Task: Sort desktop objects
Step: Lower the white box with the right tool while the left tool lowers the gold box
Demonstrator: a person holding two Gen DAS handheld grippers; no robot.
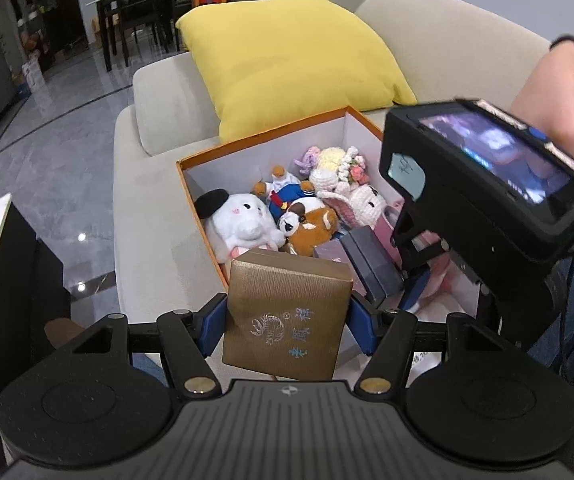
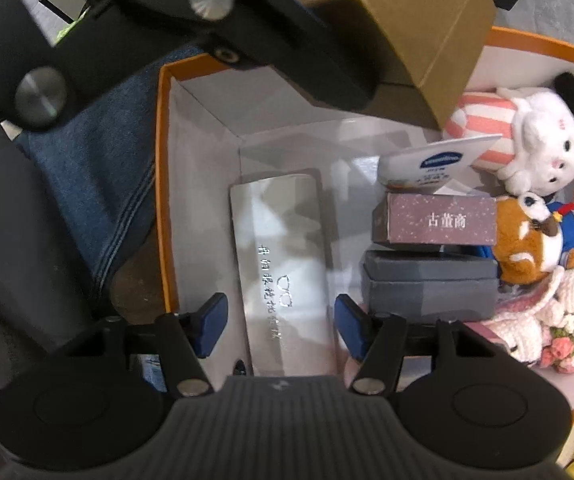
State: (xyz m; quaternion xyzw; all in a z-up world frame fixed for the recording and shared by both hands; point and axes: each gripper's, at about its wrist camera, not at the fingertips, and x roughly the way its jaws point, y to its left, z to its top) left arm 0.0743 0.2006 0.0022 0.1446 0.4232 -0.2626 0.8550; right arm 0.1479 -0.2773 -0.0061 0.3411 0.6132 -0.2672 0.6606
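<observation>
My left gripper (image 1: pixel 287 309) is shut on a gold gift box (image 1: pixel 287 292), held over the near edge of an orange-rimmed storage box (image 1: pixel 263 133) on the sofa. The gold box (image 2: pixel 427 20) also shows at the top of the right wrist view. My right gripper (image 2: pixel 281 322) points straight down into the storage box (image 2: pixel 161 200). It is shut across the width of a long silver glasses case (image 2: pixel 283 248), low over the white floor at the box's left side. Its black housing (image 1: pixel 467 200) fills the right of the left wrist view.
The storage box holds a white plush (image 2: pixel 543 148), a brown plush (image 2: pixel 527 248), crocheted toys (image 2: pixel 559 320), a mauve carton (image 2: pixel 435 222), a dark grey case (image 2: pixel 427 284) and a white tube (image 2: pixel 435 164). A yellow cushion (image 1: pixel 295 60) leans behind the box. A person's jeans (image 2: pixel 99 160) lie to its left.
</observation>
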